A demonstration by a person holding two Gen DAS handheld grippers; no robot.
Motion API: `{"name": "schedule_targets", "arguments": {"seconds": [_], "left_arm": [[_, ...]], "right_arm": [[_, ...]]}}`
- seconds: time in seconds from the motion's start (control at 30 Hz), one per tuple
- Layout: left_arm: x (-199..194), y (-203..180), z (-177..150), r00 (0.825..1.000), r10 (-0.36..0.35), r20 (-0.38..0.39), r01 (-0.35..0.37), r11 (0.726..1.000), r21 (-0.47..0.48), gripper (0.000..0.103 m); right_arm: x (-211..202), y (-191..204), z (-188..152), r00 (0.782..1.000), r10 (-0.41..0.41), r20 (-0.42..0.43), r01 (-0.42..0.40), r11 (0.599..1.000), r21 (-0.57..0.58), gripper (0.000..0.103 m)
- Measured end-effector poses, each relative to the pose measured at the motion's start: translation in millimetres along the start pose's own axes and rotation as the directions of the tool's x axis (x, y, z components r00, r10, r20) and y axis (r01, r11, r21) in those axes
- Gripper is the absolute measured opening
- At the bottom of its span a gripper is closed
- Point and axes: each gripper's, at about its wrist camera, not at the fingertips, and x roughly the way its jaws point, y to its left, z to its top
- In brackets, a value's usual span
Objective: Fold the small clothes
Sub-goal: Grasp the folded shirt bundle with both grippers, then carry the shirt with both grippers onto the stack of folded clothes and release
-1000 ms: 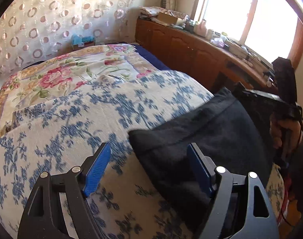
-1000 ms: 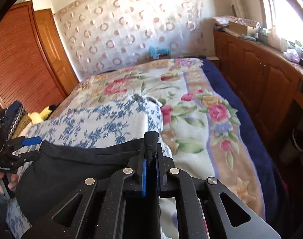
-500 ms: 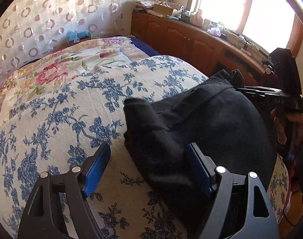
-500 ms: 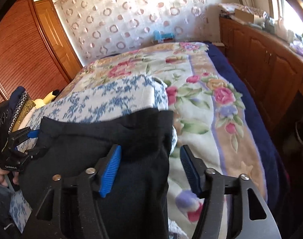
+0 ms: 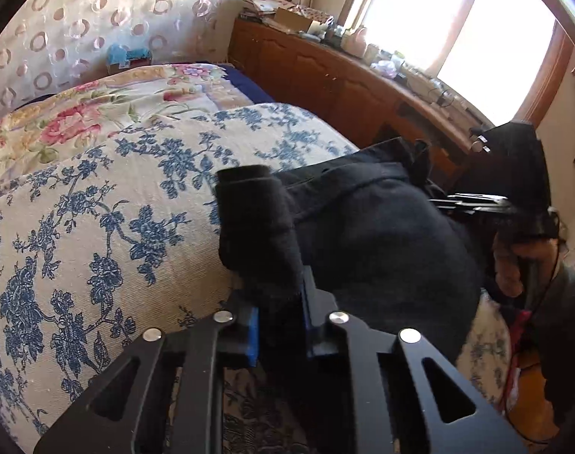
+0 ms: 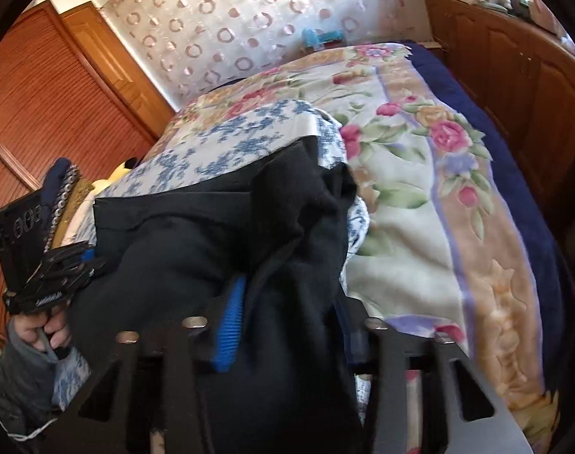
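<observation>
The left gripper is closing its jaws on a bunched corner of the black garment, and the blue pads are already pinching that thick roll of cloth between them. Over on the other side, the right gripper is closing its jaws too, with a hanging fold of the same garment between them; one blue pad is showing, the other is buried in cloth, so I cannot tell if the pinch is firm. Both corners look to be getting taken together, probably so the edge can be lifted and carried over as one fold. The garment is lying on the blue-flowered blanket at the near end of the bed, dark, soft and thick, crumpled into humps rather than flat, with a seam or hem running across its far edge. A hand is gripping the left tool's handle.
</observation>
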Motion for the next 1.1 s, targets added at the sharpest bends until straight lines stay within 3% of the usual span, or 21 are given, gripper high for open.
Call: {"name": "schedule_targets", "arguments": {"seconds": [0.07,0.3,0.5,0.77,0.93,1.1], "left_arm": [[-12,-4,1,0.999,-0.024,0.033,0.024,1.000,0.005,0.015],[-78,-27,2,0.983,-0.087,0.163,0.080,0.996,0.049,0.014],[-158,-15,-10,0.950,-0.056,0.308,0.043,0.998,0.049,0.014],[-280,57,-48,0.882,0.148,0.447,-0.124,0.989,-0.082,0.014],[-344,104,-74,0.821,0.290,0.491,-0.222,0.956,-0.193,0.014],[-390,149,-98,0.763,0.395,0.512,-0.265,0.913,-0.309,0.014]], "right_arm": [[-8,5,1,1.000,-0.012,0.024,0.013,0.999,-0.037,0.018],[-58,47,8,0.976,-0.099,0.195,0.129,0.981,-0.147,0.016],[-83,108,32,0.951,-0.051,0.306,0.137,0.955,-0.265,0.015],[-51,224,92,0.930,0.165,0.327,0.004,0.888,-0.460,0.015],[-9,303,135,0.911,0.297,0.288,-0.091,0.822,-0.562,0.015],[31,373,185,0.892,0.383,0.241,-0.155,0.758,-0.633,0.015]]}}
